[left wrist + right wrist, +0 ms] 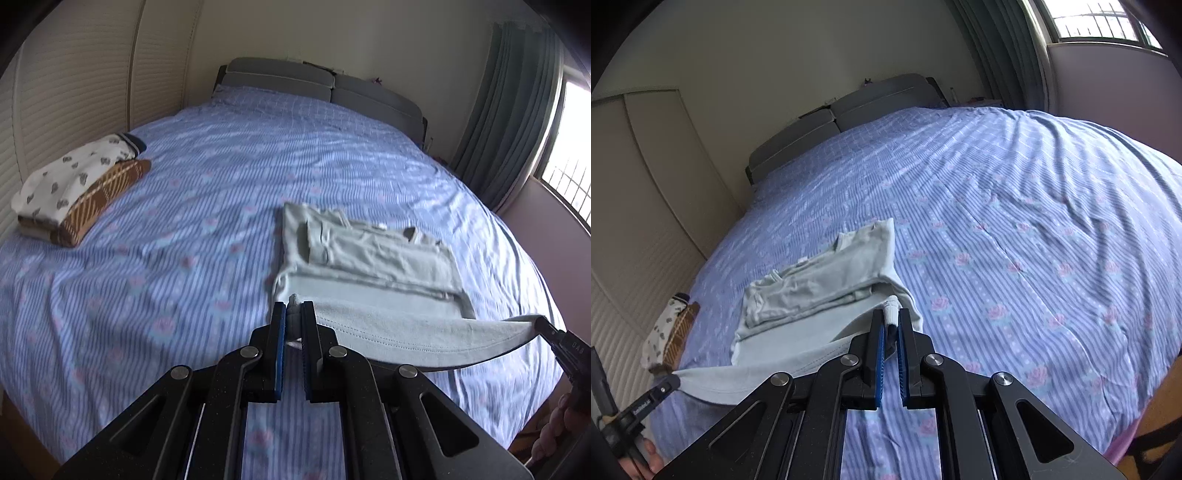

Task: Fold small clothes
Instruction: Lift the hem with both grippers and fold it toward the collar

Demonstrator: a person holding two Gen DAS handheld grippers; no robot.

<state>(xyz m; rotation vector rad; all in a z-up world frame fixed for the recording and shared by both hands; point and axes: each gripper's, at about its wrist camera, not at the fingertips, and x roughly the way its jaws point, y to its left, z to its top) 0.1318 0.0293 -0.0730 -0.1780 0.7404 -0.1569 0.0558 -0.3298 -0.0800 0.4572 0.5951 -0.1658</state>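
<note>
- Your left gripper (294, 314) and right gripper (891, 320) each pinch a hem corner of the pale green garment (369, 258), lower centre.
- Uneven lifting could drag the folded sleeves askew.

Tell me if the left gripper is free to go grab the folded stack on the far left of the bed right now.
Probably not yet. The left gripper is shut on a corner of the pale green shirt, and the right gripper pinches the other corner. The path across the bedsheet to the folded stack looks unobstructed, so it must let go first.

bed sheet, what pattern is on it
The bed sheet has blue and white stripes with pink roses, clearest in the right wrist view.
</note>
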